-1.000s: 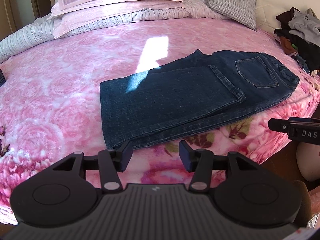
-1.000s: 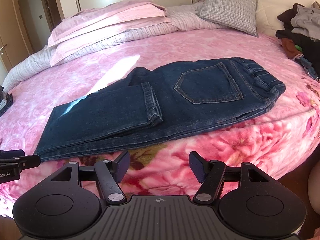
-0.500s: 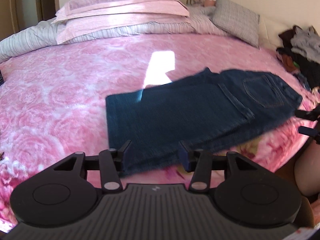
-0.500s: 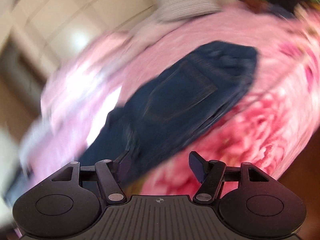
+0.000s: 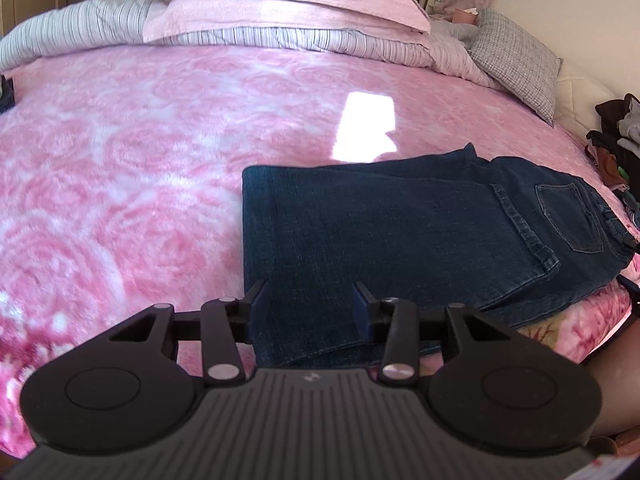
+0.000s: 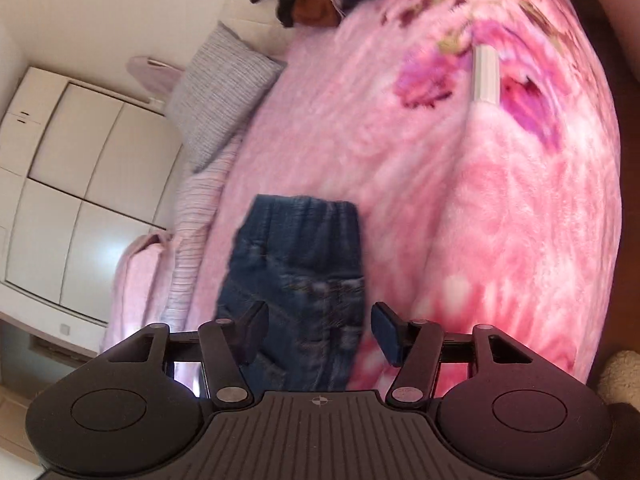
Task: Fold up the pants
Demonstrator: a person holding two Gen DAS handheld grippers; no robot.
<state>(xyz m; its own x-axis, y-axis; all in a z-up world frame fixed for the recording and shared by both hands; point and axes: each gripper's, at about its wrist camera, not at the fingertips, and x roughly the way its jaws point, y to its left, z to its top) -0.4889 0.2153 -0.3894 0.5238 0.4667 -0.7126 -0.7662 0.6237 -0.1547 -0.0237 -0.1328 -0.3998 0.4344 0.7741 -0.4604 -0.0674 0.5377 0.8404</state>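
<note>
Left fingers (image 5: 308, 308): partly apart and closing, straddling the near folded edge of the jeans (image 5: 420, 240); denim lies between the pads, which do not yet press it.
Right fingers (image 6: 318, 328): wider apart, also closing, rolled to one side, with the waistband end of the jeans between them in a blurred view; no grip shows.
Jeans: already folded lengthwise and doubled over, lying on the pink floral blanket (image 5: 120, 180) near the bed's front edge; from the left fingers they run from 12 toward 2 o'clock, back pocket (image 5: 568, 216) at 2.
Beyond: pillows (image 5: 280, 0) at 12 o'clock, a clothes pile (image 5: 616, 140) at 3.
Risk, left: pinching only the top layer, since the stack is thick; the lower layers would slide out and undo the fold.
Risk, right: closing on the move could catch the blanket along with the denim.
Risk, both: uneven lifting would skew the edges.
</note>
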